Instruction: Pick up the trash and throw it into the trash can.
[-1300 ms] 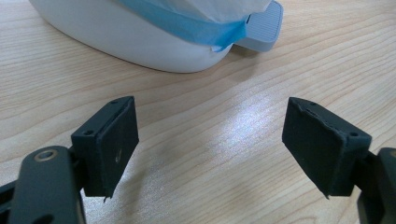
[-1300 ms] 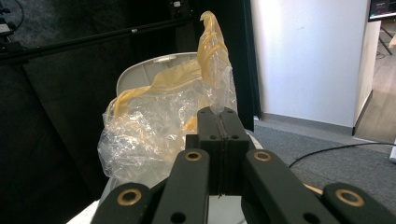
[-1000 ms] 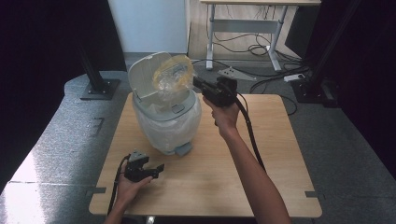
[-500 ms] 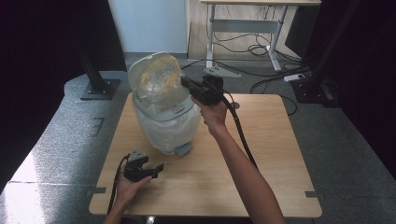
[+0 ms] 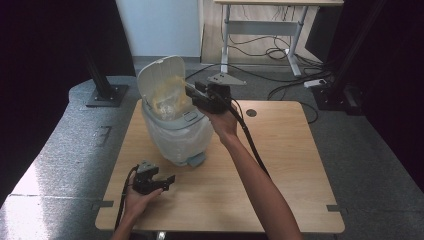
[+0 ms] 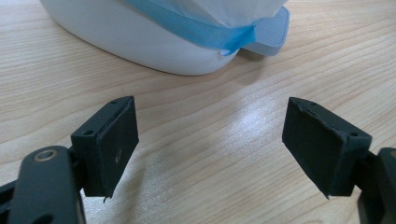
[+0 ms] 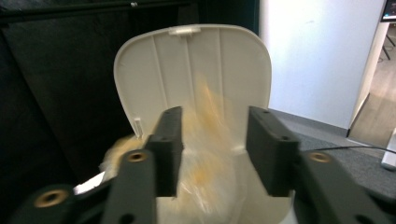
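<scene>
Right gripper [image 5: 192, 93] just opening, bag [image 5: 167, 97] unlabelled

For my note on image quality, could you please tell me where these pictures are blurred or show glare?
Right gripper view: the yellowish bag is motion-smeared against the sharper bin lid. Left gripper view: crisp, with a soft sheen on the table. High view: evenly lit table, dark surroundings.

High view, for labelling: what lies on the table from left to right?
Left tool resting low on the wooden table → white pedal bin with raised lid → right tool over the bin's mouth → small dark hole in the tabletop.
</scene>
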Demonstrator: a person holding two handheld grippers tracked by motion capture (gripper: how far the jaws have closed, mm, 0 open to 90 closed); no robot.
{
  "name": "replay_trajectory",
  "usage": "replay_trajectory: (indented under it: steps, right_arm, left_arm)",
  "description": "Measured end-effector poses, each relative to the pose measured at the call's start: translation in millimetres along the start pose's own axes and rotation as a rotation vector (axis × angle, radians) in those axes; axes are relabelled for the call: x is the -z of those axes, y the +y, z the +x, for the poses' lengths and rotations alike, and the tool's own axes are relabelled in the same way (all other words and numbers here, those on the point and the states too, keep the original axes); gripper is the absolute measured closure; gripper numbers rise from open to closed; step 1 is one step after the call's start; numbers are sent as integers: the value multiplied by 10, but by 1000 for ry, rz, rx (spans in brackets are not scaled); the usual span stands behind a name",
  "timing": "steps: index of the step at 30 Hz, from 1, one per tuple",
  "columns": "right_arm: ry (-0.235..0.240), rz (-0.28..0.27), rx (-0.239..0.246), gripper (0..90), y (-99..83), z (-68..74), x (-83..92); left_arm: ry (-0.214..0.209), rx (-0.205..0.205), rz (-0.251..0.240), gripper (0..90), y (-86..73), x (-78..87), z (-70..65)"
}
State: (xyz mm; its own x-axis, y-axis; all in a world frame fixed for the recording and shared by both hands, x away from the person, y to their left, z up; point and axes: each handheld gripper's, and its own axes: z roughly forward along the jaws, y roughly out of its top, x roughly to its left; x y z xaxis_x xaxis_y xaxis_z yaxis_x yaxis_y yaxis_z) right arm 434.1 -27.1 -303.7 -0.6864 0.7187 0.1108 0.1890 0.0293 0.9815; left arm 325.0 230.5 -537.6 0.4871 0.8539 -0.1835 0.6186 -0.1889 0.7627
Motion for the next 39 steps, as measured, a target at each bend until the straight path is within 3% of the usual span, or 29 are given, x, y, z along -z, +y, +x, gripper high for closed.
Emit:
replay_trajectory:
  steps: [2, 4, 14, 17, 24, 34, 39]
  right_arm:
    - [7, 8, -16, 466, -15, -22, -2]
    - [-16, 11, -14, 425, -27, -36, 24]
    - [-59, -21, -11, 417, -139, -261, 472]
    - [-73, -33, -32, 403, -262, -359, 662]
    - [-115, -22, -29, 387, -630, -568, 1044]
    - [-166, 30, -11, 386, -1156, -702, 1510]
    - [-189, 55, -35, 386, -1462, -752, 1704]
  left_arm:
    - [0, 2, -2, 182, 1, 5, 10]
    - [2, 3, 0, 182, 1, 3, 19]
    - [-1, 4, -3, 182, 3, 10, 7]
    - [-9, 20, -6, 182, 16, 24, 4]
    - [-18, 30, -23, 180, 41, 54, -2]
    - [-21, 31, -35, 181, 45, 71, 5]
    - [-32, 42, -43, 181, 54, 83, -2]
